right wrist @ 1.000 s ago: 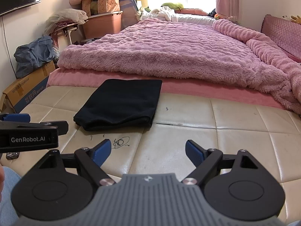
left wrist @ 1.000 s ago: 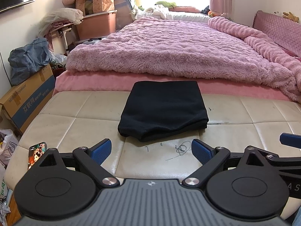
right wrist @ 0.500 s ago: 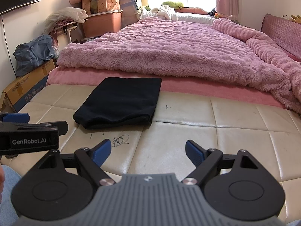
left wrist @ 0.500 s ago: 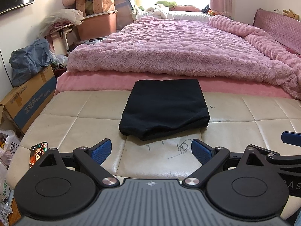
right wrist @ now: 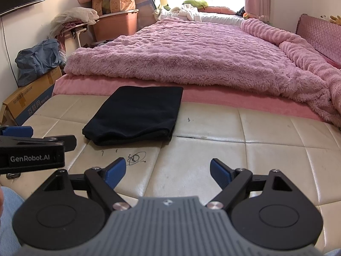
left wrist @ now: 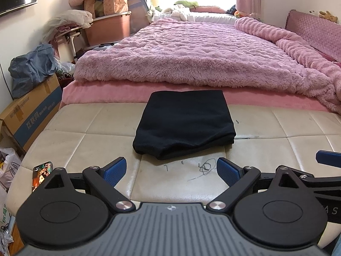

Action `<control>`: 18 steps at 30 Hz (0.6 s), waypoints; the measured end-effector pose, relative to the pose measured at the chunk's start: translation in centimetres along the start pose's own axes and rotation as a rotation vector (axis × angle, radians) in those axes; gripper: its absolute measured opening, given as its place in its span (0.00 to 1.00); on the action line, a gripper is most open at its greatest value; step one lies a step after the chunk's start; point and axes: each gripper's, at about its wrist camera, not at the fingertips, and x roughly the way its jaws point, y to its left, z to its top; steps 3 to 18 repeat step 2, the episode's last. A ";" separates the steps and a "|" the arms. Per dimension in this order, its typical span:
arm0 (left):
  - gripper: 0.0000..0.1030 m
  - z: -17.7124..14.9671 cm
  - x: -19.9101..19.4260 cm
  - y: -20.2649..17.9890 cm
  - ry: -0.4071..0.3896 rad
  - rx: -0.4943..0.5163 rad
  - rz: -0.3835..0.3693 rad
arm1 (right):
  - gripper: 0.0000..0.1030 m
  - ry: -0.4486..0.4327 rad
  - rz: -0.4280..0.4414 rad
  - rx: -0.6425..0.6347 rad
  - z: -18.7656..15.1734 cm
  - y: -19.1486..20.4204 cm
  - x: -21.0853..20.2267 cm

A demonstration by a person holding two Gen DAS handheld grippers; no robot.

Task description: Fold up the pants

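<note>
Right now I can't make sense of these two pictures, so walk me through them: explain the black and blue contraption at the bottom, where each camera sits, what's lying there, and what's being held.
There is no robot here. A person holds a two-finger tool in each hand, and each tool carries a wide-angle camera looking forward along its fingers.

One picture comes from the left hand-held gripper, the other from the right hand-held gripper. The blue-tipped black arms at the bottom are each tool's own fingers, spread open.

Ahead is a cream padded bench at the foot of a bed with a fuzzy pink blanket. On the bench lie black pants, already folded into a neat rectangle, and a phone near the left edge.

Neither tool holds anything.
</note>
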 end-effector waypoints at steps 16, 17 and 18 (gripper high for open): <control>1.00 0.0 0.0 0.0 -0.001 -0.001 0.005 | 0.80 0.001 -0.001 0.003 0.0 0.0 0.1; 1.00 0.0 0.0 0.0 -0.001 -0.001 0.005 | 0.80 0.001 -0.001 0.003 0.0 0.0 0.1; 1.00 0.0 0.0 0.0 -0.001 -0.001 0.005 | 0.80 0.001 -0.001 0.003 0.0 0.0 0.1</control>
